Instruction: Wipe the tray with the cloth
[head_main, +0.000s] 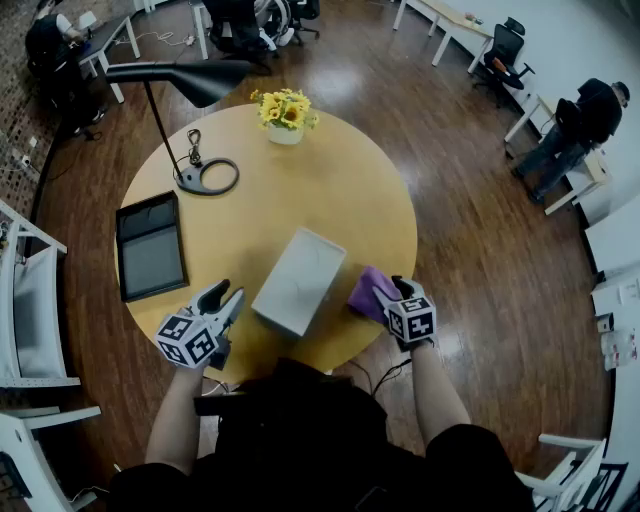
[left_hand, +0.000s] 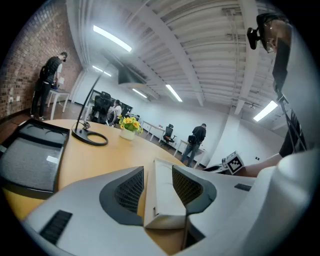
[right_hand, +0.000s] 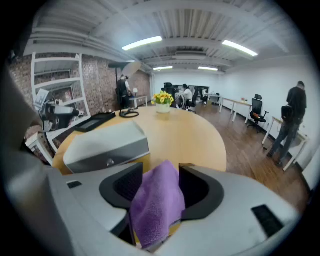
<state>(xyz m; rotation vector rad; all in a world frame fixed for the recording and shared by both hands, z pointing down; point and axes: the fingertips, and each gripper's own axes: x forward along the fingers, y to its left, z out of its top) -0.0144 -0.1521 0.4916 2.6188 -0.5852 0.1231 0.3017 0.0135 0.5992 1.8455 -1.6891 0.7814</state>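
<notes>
Tray-wiping has not started, from what I can see. The round tabletop (head_main: 330, 190) carries everything. The dark tray (head_main: 150, 260) lies flat at its left edge, empty, with nothing touching it and no cloth near it. A pale grey box (head_main: 298, 280) sits at an angle in the near middle, between the tray and the cloth. The purple cloth (head_main: 362, 290) is bunched on the near right of the tabletop, just beside the box and well apart from the tray.

The right hand-held gripper (right_hand: 160, 185) is tipped down over the cloth. Its jaws are spread wide and the cloth stands up in the gap between them. I judge this as framing the cloth, not yet pinching it. The left hand-held gripper (head_main: 230, 292) hovers roughly level at the near left, between tray and box. Its jaws are partly apart and empty, and the box's near end shows through the gap just ahead. I cannot tell whether it touches the box.

So what looks under way is picking up the cloth. Closing on it, carrying it left past the box to the tray, and the whole wipe remain to be done.
</notes>
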